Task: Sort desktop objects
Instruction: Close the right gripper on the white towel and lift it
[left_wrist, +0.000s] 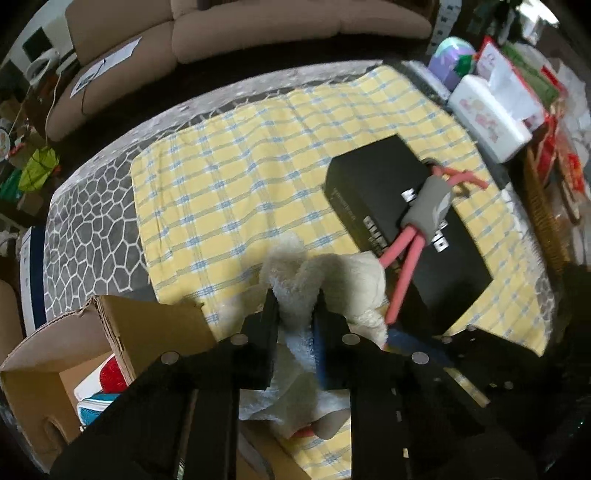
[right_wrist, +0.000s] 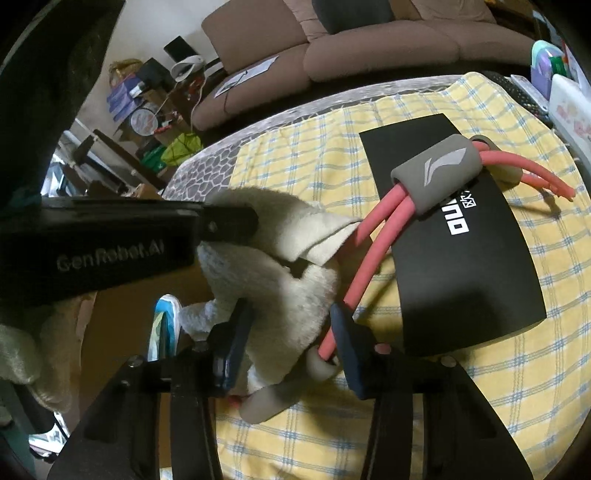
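Fluffy cream towel (left_wrist: 295, 273), nubby terry texture, bunched into a soft lump near the front edge of the surface (left_wrist: 85, 221). Left tool (left_wrist: 295, 306) pinching a fold of it between flat black pads. Right tool (right_wrist: 291, 321) spread wide around the lower part of the same lump, left pad against the fuzz, right pad sitting next to a pink tube; not closed on anything. Pink rubbery resistance band (right_wrist: 373, 236), round tubing doubled through a smooth grey foam sleeve with a pale swoosh logo, draped across a matte black box (right_wrist: 461, 258), flat and rectangular, white lettering on the lid. One end of the tubing tucked under the towel. Yellow checked cloth (left_wrist: 229, 177) with blue lines, slightly wrinkled, under everything; grey cobblestone-pattern cover beneath. Corrugated cardboard box (left_wrist: 122, 332) at the left, flaps open.
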